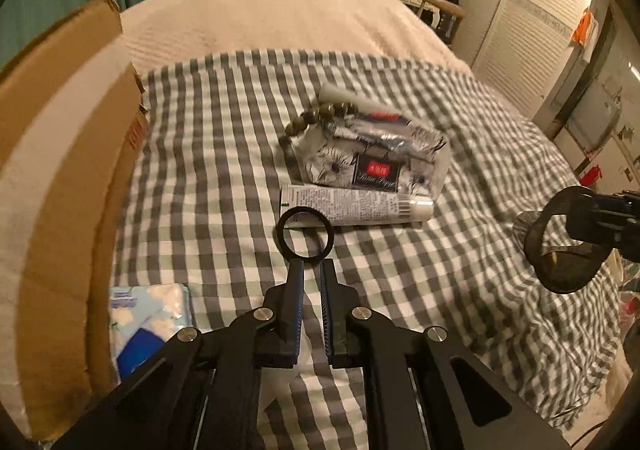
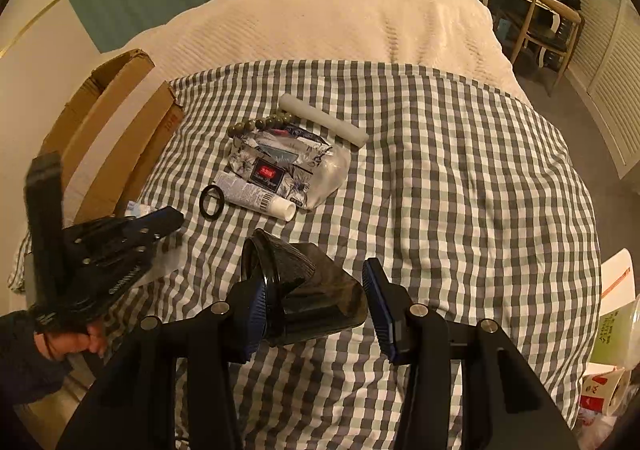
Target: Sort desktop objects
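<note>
My left gripper [image 1: 311, 266] is nearly shut, its fingertips just short of a black ring [image 1: 306, 234] that lies on the checked cloth against a white tube [image 1: 356, 205]; whether it touches the ring I cannot tell. The ring also shows in the right wrist view [image 2: 212, 201]. Behind lie a floral tissue pack [image 1: 372, 157], a dark bead bracelet [image 1: 320, 115] and a white cylinder [image 2: 322, 119]. My right gripper [image 2: 316, 290] is wide open around a dark plastic container [image 2: 304, 290] lying on its side; the left finger touches it, the right finger stands apart.
An open cardboard box [image 1: 60, 189] stands at the left edge of the bed. A blue and white tissue pack [image 1: 150, 314] lies near it. A checked cloth [image 2: 460, 189] covers the cream bedspread [image 2: 340, 21]. Cups [image 2: 612, 370] stand at the right.
</note>
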A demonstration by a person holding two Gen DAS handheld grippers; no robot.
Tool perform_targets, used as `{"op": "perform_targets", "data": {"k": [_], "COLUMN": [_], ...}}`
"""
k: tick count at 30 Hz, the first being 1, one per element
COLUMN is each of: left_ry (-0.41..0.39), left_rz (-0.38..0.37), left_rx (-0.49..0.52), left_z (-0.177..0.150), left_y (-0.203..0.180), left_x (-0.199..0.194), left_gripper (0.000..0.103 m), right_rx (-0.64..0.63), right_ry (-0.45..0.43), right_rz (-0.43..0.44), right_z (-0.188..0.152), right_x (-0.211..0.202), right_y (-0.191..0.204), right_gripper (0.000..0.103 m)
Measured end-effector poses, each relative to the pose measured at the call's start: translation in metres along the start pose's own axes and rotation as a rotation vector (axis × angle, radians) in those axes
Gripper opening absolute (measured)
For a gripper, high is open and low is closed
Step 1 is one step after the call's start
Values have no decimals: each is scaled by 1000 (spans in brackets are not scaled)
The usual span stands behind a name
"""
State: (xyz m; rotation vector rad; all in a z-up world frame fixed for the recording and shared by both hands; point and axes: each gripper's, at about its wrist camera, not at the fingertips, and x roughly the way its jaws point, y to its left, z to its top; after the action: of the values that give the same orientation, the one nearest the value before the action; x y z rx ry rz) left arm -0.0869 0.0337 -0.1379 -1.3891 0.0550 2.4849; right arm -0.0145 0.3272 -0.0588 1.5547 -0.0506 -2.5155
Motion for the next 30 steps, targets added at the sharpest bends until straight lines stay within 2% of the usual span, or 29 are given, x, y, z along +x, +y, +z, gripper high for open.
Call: {"op": "perform_targets", "data": {"k": [4, 6, 8, 12, 16, 17, 18, 20, 26, 30], "left_ry": [-8, -14, -24, -18, -14, -16, -11, 5, -30, -75], "left_rz": [-25, -45, -59, -67, -62, -70, -78, -93, -94, -111], "left_rx": [-17, -30, -45, -50, -51, -61, -71, -71, -37, -45], "left_z": [4, 6, 7, 12, 14, 14, 15, 15, 11, 17], "left_y": [5, 7, 9, 9, 12, 15, 18, 20, 16, 15], "left_x": [11, 16, 20, 33, 39, 38, 38, 39, 21, -6], "left_gripper": [23, 47, 61, 61, 52, 43, 28, 10, 6, 6], "right_rx": [6, 20, 27, 29, 43, 44, 43, 38, 30, 12], "right_ry": [15, 17, 24, 37, 56, 59, 58, 59, 45, 27], "right_rz": [2, 2, 5, 5, 15, 15, 16, 15, 11, 8], "right_z": [1, 3, 6, 9, 10, 10, 9, 9, 10, 12], "right_x": [12, 20, 28, 40, 52, 54, 56, 56, 47, 31], "right_y": [-4, -8, -11, -17, -22, -23, -23, -22, -16, -5], "right_gripper": [44, 44, 44, 44, 44, 44, 44, 44, 44, 44]}}
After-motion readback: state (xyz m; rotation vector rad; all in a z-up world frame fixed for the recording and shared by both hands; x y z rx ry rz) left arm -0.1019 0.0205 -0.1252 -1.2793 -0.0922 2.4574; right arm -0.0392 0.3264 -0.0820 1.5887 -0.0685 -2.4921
